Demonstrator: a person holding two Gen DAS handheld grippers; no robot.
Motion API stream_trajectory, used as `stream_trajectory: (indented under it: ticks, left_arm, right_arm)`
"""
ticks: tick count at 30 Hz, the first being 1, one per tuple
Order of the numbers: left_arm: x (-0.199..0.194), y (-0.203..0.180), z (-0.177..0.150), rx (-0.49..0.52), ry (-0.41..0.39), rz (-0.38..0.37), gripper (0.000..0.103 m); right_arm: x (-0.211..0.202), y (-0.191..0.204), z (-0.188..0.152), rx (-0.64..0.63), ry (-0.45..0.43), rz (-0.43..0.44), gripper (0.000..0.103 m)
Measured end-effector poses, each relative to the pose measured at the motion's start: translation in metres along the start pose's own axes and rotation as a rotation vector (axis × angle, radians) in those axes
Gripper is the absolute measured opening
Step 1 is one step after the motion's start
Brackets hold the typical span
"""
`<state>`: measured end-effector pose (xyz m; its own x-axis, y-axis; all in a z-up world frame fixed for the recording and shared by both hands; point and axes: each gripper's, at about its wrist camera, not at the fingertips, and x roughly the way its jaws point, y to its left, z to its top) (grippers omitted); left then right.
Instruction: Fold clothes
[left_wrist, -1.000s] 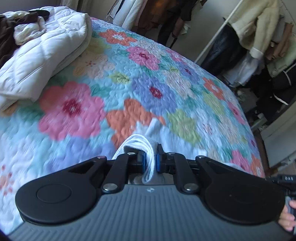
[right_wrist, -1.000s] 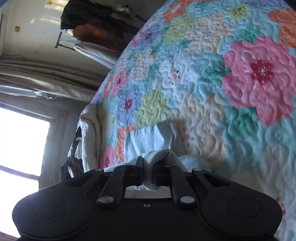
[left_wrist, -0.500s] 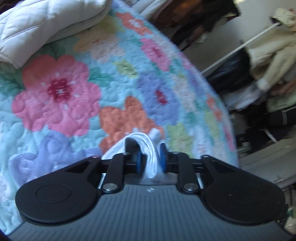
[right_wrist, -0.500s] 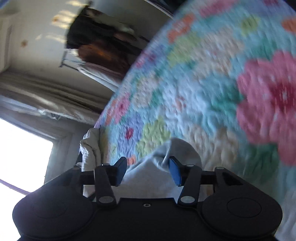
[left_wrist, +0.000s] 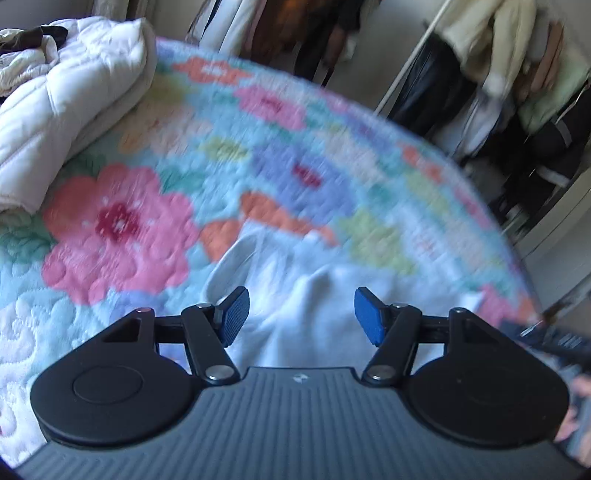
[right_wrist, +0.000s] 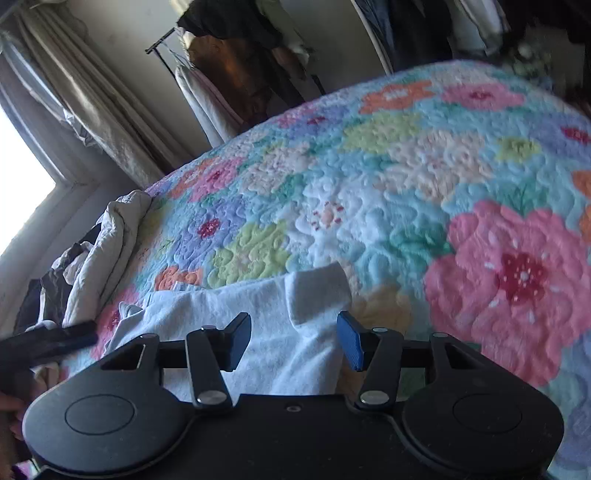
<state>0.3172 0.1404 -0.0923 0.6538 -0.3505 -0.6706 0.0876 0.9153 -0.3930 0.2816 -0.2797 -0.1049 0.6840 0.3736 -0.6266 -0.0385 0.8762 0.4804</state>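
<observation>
A white garment (left_wrist: 310, 306) lies rumpled on the floral quilt (left_wrist: 122, 229), right in front of my left gripper (left_wrist: 301, 315), which is open with the cloth lying loose between its blue pads. In the right wrist view the same white garment (right_wrist: 258, 325) lies spread on the quilt (right_wrist: 406, 177), one corner folded up near the right pad. My right gripper (right_wrist: 295, 341) is open above it and holds nothing. The other gripper (right_wrist: 51, 343) shows at the left edge of that view.
A folded white quilted jacket (left_wrist: 66, 103) with darker clothes lies on the bed at the far left, also seen in the right wrist view (right_wrist: 103, 251). Clothes racks (left_wrist: 498, 74) stand beyond the bed. A window (right_wrist: 22, 177) is at the left.
Both grippers were shut on the white garment a second ago. The right one opened first, then the left. The garment has dropped onto the quilt and both grippers have drawn back.
</observation>
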Motion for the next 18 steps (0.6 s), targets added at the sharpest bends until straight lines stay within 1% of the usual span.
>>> stream_trajectory:
  ticks: [1,3,5,6,7,8,9,10,11,12,14,15,16,17,18]
  left_arm:
    - [0.009,0.003,-0.003,0.018,0.012,0.016,0.063]
    - [0.02,0.007,-0.006,0.033,0.026,0.024,0.063]
    - [0.029,0.007,-0.009,0.051,0.041,0.0,0.062]
    - [0.034,0.007,-0.011,0.063,0.054,-0.012,0.054]
    - [0.038,0.004,-0.013,0.075,0.065,-0.007,0.022]
    - [0.042,0.002,-0.014,0.083,0.073,-0.012,0.016]
    - [0.043,-0.003,-0.016,0.092,0.054,0.008,0.015]
    - [0.043,-0.01,-0.017,0.12,0.028,0.028,0.013]
    - [0.041,-0.018,-0.017,0.168,-0.009,0.048,0.012]
    - [0.037,-0.028,-0.017,0.221,-0.05,0.064,0.012]
    - [0.032,-0.044,-0.013,0.295,-0.101,0.068,0.012]
    - [0.031,-0.049,-0.009,0.297,-0.118,0.061,0.012]
    - [0.033,-0.051,-0.007,0.303,-0.128,0.049,0.012]
    - [0.034,-0.054,-0.005,0.309,-0.139,0.038,0.012]
    - [0.039,-0.054,-0.004,0.315,-0.137,0.051,0.013]
  right_arm:
    - [0.003,-0.002,0.0,0.007,0.01,-0.007,0.058]
    - [0.01,-0.005,-0.001,0.011,0.027,-0.018,0.058]
    - [0.019,-0.009,-0.003,0.031,0.038,0.002,0.06]
    - [0.025,-0.01,-0.003,0.042,0.048,0.017,0.061]
    - [0.032,-0.009,-0.004,0.043,0.062,0.028,0.061]
    - [0.038,-0.007,-0.005,0.026,0.066,0.032,0.046]
    - [0.041,-0.002,-0.007,-0.007,0.05,0.022,0.012]
    - [0.041,0.004,-0.008,-0.048,0.022,0.005,0.012]
    - [0.036,0.011,-0.009,-0.082,-0.023,-0.003,0.01]
    - [0.027,0.017,-0.01,-0.095,-0.068,-0.001,0.009]
    - [0.005,0.023,-0.016,-0.071,-0.126,0.01,0.008]
    - [-0.004,0.024,-0.021,-0.053,-0.143,0.008,0.008]
    - [-0.006,0.026,-0.025,-0.059,-0.151,-0.014,0.008]
    - [-0.005,0.028,-0.027,-0.084,-0.159,-0.055,0.008]
    - [-0.001,0.028,-0.028,-0.097,-0.158,-0.087,0.008]
